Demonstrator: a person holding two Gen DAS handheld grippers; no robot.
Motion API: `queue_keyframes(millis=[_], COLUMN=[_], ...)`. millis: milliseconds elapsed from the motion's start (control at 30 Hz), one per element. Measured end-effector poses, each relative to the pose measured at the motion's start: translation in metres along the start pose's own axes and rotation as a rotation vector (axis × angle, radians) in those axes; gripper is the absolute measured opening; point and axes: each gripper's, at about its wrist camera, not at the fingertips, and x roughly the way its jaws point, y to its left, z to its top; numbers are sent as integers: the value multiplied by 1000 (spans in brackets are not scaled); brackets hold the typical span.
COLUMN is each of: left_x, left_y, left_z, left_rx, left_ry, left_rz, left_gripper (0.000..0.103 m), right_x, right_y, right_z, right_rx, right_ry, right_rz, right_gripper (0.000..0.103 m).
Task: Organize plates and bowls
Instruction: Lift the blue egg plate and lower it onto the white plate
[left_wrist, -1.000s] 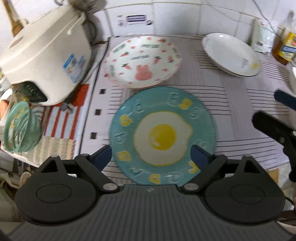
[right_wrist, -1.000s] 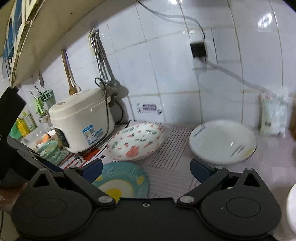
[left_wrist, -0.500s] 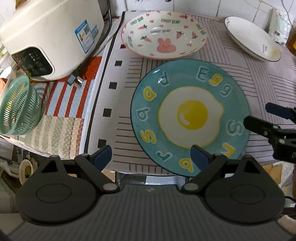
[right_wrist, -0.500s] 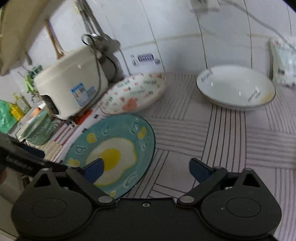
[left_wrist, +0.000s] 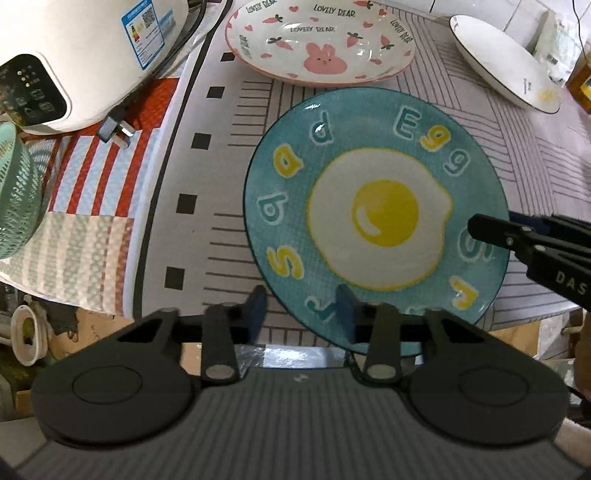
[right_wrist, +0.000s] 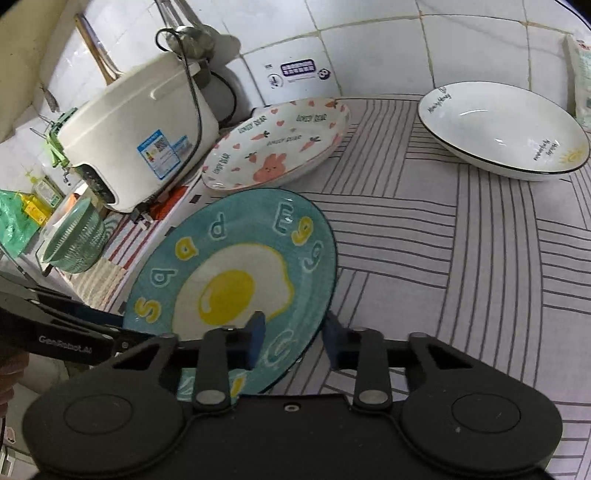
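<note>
A teal plate with a fried-egg picture (left_wrist: 376, 218) lies at the counter's front edge, partly overhanging it; it also shows in the right wrist view (right_wrist: 236, 280). My left gripper (left_wrist: 301, 310) has its jaws narrowed astride the plate's near rim. My right gripper (right_wrist: 291, 339) has its jaws narrowed astride the plate's right rim; its fingers (left_wrist: 491, 229) reach over the plate from the right. I cannot tell whether either one clamps the rim. A pink bunny plate (left_wrist: 321, 40) lies behind. A white bowl (right_wrist: 502, 125) sits at the back right.
A white rice cooker (right_wrist: 136, 140) stands at the back left, its plug (left_wrist: 114, 129) on a striped cloth. A green basket (right_wrist: 74, 240) sits at the left. A bottle (left_wrist: 581, 85) and a packet (right_wrist: 581, 74) stand at the far right by the tiled wall.
Both grippers' jaws have narrowed and both have moved in onto the teal plate's rim. The plate now overhangs the counter's front edge.
</note>
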Motion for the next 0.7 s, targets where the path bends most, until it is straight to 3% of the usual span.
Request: queue_keyframes(millis=[100,333,467,700], left_x=[2,8,0,-16], left_y=[0,15,8,-17], left_z=[2,6,-3,-1], left_rx=[-3,-119,-92,-55], left_ry=[-9,-47,-107,-146], left_rz=[6,-43,-26,10], left_gripper=[34,36,35,35], right_x=[0,12,13,-1], right_y=[-10,-30,-28,-36], right_z=[1,4,7,13], right_rx=[33,174,166,97], right_ry=[9,23,45,43], right_rz=[6,94,101,130], right_gripper=[15,15,16,18])
